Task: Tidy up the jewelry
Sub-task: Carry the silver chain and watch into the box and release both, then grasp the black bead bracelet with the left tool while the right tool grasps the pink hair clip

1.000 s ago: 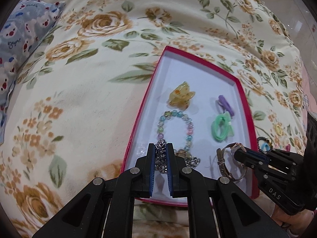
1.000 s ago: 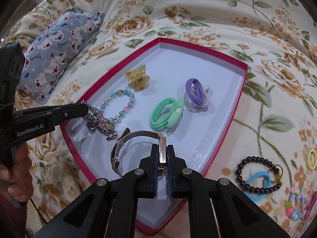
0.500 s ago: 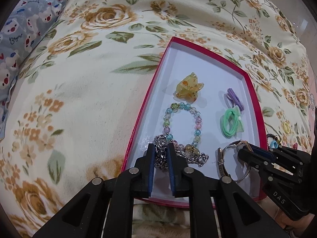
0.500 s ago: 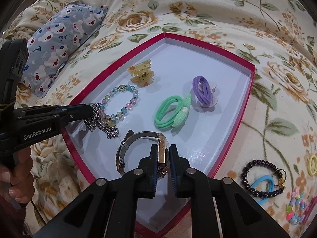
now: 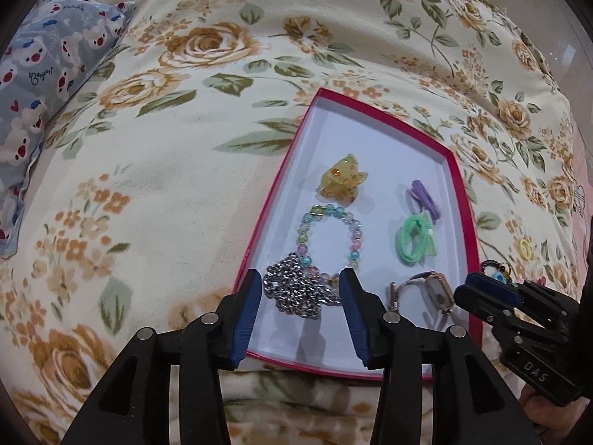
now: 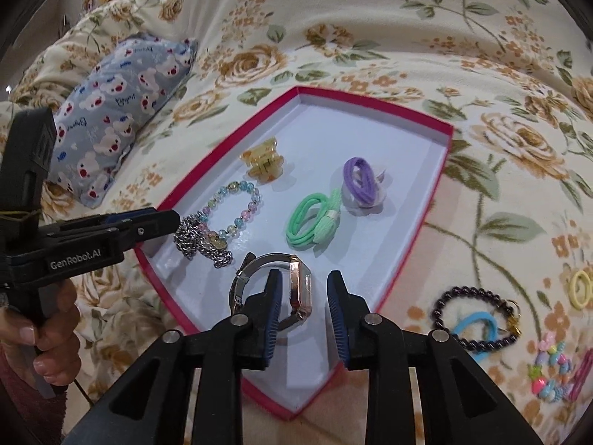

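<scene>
The silver metal chain [image 5: 296, 291] and the rose-gold wristwatch with a mesh band [image 6: 292, 289] both lie in the near end of the shallow red-rimmed white box [image 6: 431, 200]. This looks like the release step: the left gripper [image 5: 298, 296] and right gripper [image 6: 302, 298] are opening their jaws, pads clear of each piece. Next, I judge, both lift away and fetch the black bead bracelet [image 6: 478, 317] out on the floral bedspread [image 6: 370, 37]. Readable writing: "GenRobot.AI" on the left gripper, "DAS" on the right
</scene>
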{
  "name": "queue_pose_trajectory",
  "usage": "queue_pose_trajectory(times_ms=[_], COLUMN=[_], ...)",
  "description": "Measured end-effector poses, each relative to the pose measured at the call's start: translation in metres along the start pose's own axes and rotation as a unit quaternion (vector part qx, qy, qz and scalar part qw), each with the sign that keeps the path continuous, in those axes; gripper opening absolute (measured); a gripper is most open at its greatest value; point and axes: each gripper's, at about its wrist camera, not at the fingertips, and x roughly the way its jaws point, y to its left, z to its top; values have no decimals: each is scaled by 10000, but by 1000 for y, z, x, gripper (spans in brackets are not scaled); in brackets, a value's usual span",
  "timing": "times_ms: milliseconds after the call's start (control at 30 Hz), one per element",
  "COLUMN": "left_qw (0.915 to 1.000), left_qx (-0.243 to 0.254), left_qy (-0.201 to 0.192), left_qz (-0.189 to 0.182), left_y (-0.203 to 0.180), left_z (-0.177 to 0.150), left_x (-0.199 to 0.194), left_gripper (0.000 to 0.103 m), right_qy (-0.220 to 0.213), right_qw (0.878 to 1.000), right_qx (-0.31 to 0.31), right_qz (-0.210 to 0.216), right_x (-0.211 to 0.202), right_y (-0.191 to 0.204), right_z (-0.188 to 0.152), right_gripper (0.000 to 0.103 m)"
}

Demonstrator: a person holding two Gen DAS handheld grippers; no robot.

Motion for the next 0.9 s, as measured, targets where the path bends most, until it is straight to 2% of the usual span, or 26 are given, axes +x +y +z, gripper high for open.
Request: queue_pose_trajectory(times_ms=[133, 333, 433, 900], left_qw=[9999, 9998, 9996, 9965], left_qx=[59, 120, 194, 713], left_qy=[-84, -104, -104, -57], left_qz=[-24, -124, -186, -428], left_y=[-7, -18, -25, -71], left_z=[-4, -8, -10, -19], left_x=[-10, -18, -23, -24], left_gripper=[54, 58, 64, 64], right_qy=[-182, -424, -565, -792], right_qw=[9995, 9979, 9961, 9812], right_qx=[254, 474, 620, 1519], right_qz=[-15, -149, -279, -890], right_x=[-20, -50, -66, -114], right_y=[-13, -30, -41, -108], right_z=[-6, -18, -27, -77], right_gripper=[36, 37, 45, 45])
